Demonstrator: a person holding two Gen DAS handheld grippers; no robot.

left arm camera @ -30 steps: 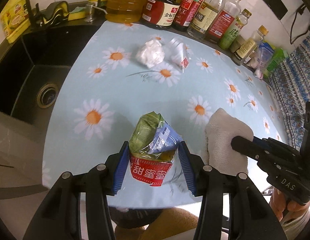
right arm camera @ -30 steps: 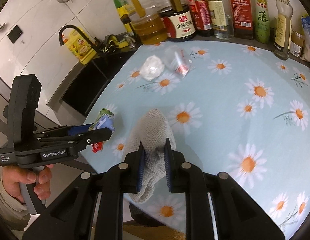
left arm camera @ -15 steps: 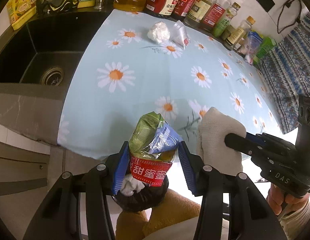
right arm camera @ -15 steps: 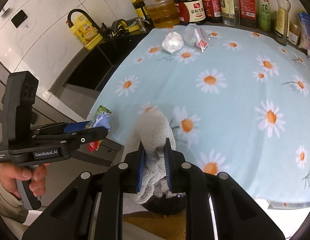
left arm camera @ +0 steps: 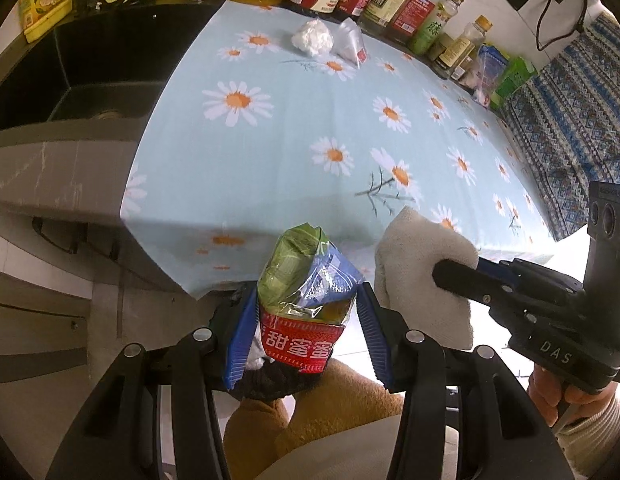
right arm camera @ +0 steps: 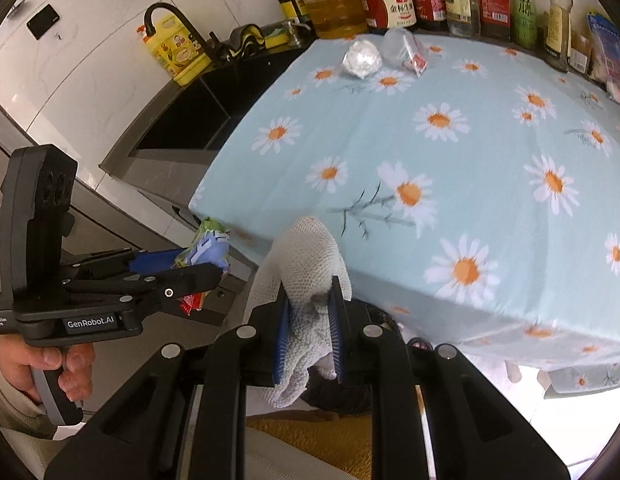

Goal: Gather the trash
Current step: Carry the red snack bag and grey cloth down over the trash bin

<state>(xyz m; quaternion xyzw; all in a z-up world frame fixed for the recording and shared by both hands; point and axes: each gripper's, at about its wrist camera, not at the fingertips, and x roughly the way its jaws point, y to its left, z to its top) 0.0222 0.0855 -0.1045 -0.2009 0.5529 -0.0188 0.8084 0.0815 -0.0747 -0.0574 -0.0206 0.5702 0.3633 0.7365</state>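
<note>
Both grippers have drawn back past the daisy-print blue tablecloth's (left arm camera: pixel 294 128) front edge.
Left gripper (left arm camera: pixel 306 330) pinches crumpled snack wrappers (left arm camera: pixel 306 280); right gripper (right arm camera: pixel 308 330) clamps a white knitted cloth (right arm camera: pixel 306 264), above a dark bin (left arm camera: pixel 270 380), mostly hidden.

grippers: we count 2, left gripper (left arm camera: pixel 306 330) and right gripper (right arm camera: pixel 310 334)
snack wrappers (left arm camera: pixel 306 300): 1 bunch
cloth (right arm camera: pixel 306 276): 1
paper ball (left arm camera: pixel 311 38): 1
clear bag (left arm camera: pixel 349 42): 1
sink (left arm camera: pixel 90 92): 1
</note>
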